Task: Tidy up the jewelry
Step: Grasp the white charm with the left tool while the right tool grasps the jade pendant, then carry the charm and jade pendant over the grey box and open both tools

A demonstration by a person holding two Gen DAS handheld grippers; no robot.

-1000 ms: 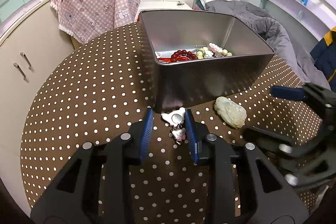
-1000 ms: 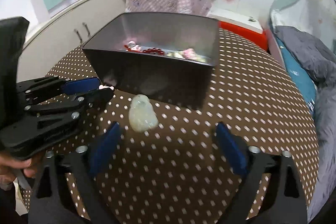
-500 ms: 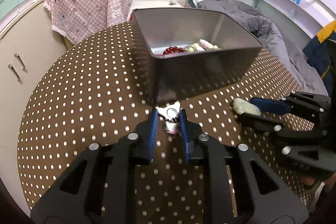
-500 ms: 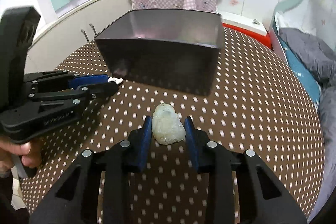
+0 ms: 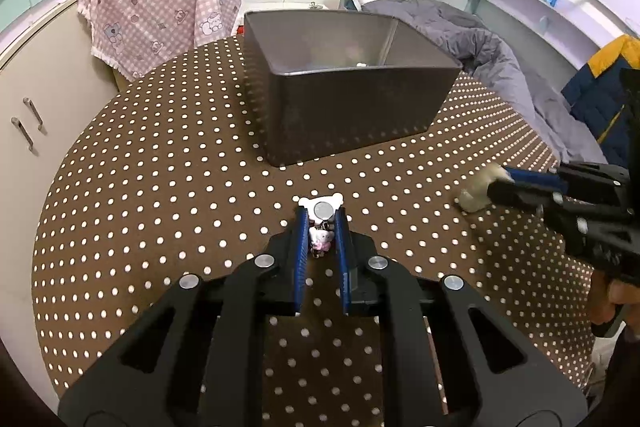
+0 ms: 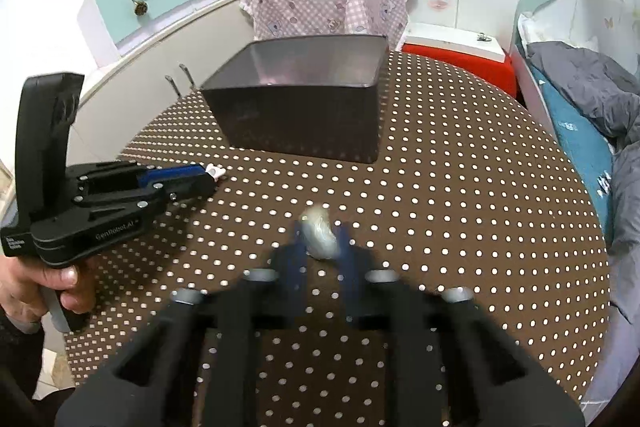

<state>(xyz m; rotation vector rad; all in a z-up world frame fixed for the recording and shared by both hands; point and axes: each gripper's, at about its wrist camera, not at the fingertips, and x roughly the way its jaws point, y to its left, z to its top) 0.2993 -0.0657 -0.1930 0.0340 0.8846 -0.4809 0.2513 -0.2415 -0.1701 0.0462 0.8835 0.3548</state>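
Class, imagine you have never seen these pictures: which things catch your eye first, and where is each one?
The dark metal box stands out at the far middle of the polka-dot table. In front of it, the left gripper is shut on a white bear charm, and to its right the right gripper is shut on a pale jade stone. Behind the table, a pink checked cloth drapes over something.

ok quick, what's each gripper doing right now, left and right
Left gripper: closed on the white bear charm.
Right gripper: closed on the pale jade pendant; that view is blurred.
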